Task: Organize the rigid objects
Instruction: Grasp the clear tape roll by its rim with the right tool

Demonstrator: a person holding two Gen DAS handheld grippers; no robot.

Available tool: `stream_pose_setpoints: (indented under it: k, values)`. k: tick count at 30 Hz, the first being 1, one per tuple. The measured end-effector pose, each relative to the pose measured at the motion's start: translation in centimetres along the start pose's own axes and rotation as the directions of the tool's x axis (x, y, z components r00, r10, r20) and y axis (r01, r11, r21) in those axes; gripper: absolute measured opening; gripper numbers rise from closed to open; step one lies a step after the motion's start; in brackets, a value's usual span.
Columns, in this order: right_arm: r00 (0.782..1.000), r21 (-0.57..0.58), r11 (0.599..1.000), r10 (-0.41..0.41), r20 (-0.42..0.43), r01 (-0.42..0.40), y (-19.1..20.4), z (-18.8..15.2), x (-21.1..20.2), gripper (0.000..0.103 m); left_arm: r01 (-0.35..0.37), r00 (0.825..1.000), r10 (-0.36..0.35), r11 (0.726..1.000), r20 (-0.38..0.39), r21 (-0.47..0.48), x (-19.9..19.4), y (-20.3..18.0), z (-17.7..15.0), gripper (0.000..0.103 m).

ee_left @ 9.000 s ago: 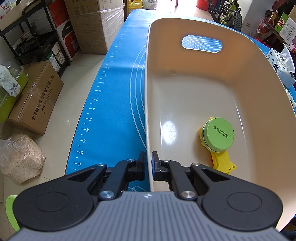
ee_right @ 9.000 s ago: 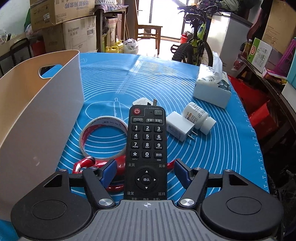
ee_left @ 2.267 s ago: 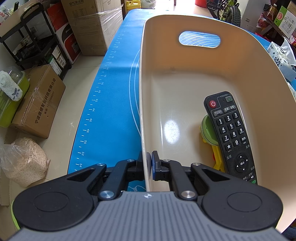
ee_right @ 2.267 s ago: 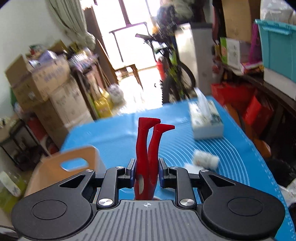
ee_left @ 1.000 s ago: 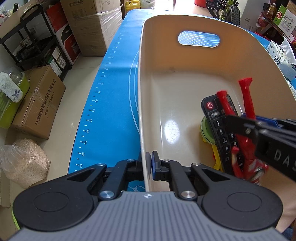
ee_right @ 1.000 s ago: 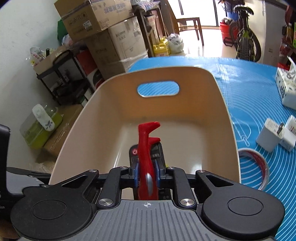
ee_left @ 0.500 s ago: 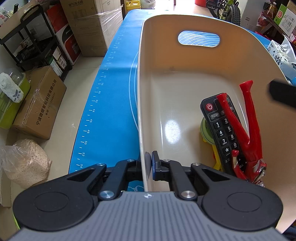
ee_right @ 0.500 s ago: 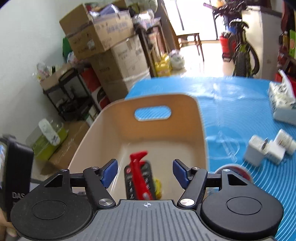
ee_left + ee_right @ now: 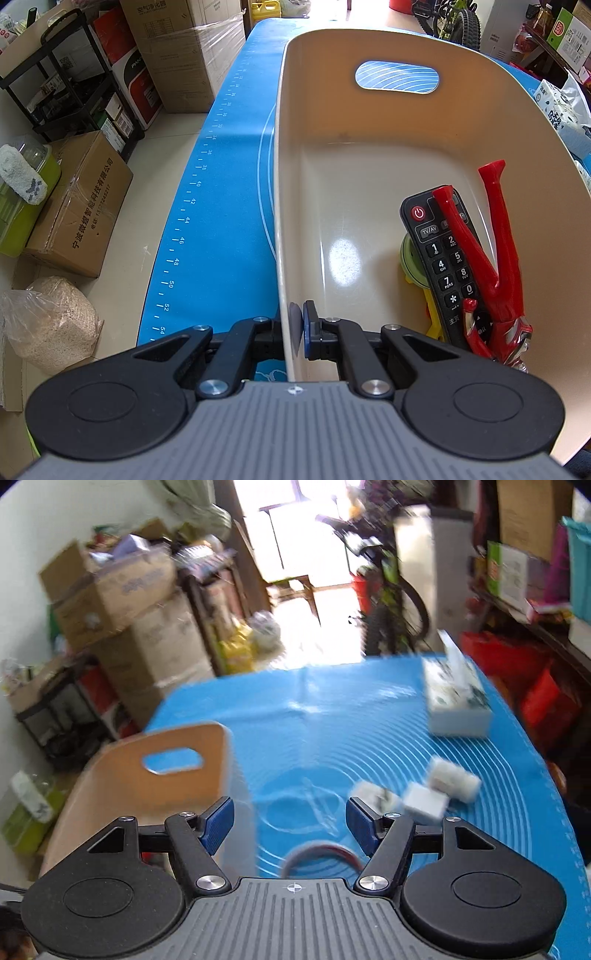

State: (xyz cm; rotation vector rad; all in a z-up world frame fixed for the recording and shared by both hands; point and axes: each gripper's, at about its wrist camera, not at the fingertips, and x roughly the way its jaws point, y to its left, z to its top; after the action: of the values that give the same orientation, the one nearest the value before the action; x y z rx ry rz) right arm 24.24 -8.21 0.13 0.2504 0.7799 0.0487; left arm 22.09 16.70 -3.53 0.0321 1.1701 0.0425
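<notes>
My left gripper [image 9: 295, 328] is clamped on the near wall of the beige bin [image 9: 284, 184], which stands on the blue mat [image 9: 221, 184] covering the counter. Inside, at the right, a black remote [image 9: 441, 258] lies over a green tin [image 9: 410, 258] and yellow part [image 9: 430, 317]; red pliers [image 9: 484, 266] rest on the remote.

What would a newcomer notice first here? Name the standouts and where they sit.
The big cream bin fills the left wrist view, with the left gripper clamped on its near rim. Inside, against the right wall, red pliers lie on a black remote. In the blurred right wrist view, the right gripper hangs open and empty over the blue mat, where small white items and a tissue box wait.
</notes>
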Motion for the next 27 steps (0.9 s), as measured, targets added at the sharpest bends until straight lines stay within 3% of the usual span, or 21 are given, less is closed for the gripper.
stream_pose_setpoints:
  k: [9, 15, 18, 22, 24, 27]
  values:
    - [0.983, -0.007, 0.990, -0.139, -0.121, 0.139, -3.2, -2.8, 4.8, 0.072, 0.003, 1.000, -0.003, 1.000, 0.001, -0.001, -0.1, 0.1, 0.0, 0.010]
    - [0.966, -0.024, 0.983, -0.184, -0.180, 0.182, -4.1, -3.8, 7.1, 0.062, 0.003, 1.000, -0.003, 1.000, 0.001, -0.001, -0.1, 0.1, 0.0, 0.010]
    - [0.960, -0.040, 0.980, -0.198, -0.198, 0.194, -4.1, -4.3, 7.8, 0.053, 0.003, 1.000, -0.003, 1.000, 0.001, -0.001, -0.1, 0.1, 0.0, 0.010]
    - [0.961, -0.090, 0.976, -0.211, -0.180, 0.197, -3.2, -4.7, 7.9, 0.049, 0.003, 1.000, -0.003, 1.000, 0.001, 0.000, -0.1, 0.1, 0.0, 0.010]
    - [0.960, -0.118, 0.973, -0.218, -0.176, 0.199, -2.8, -4.8, 7.9, 0.042, 0.004, 1.000, -0.004, 1.000, 0.001, -0.002, -0.1, 0.1, 0.0, 0.010]
    - [0.963, -0.140, 0.974, -0.201, -0.180, 0.177, -2.2, -4.8, 7.8, 0.019, 0.003, 1.000, -0.003, 1.000, 0.001, -0.001, -0.1, 0.1, 0.0, 0.011]
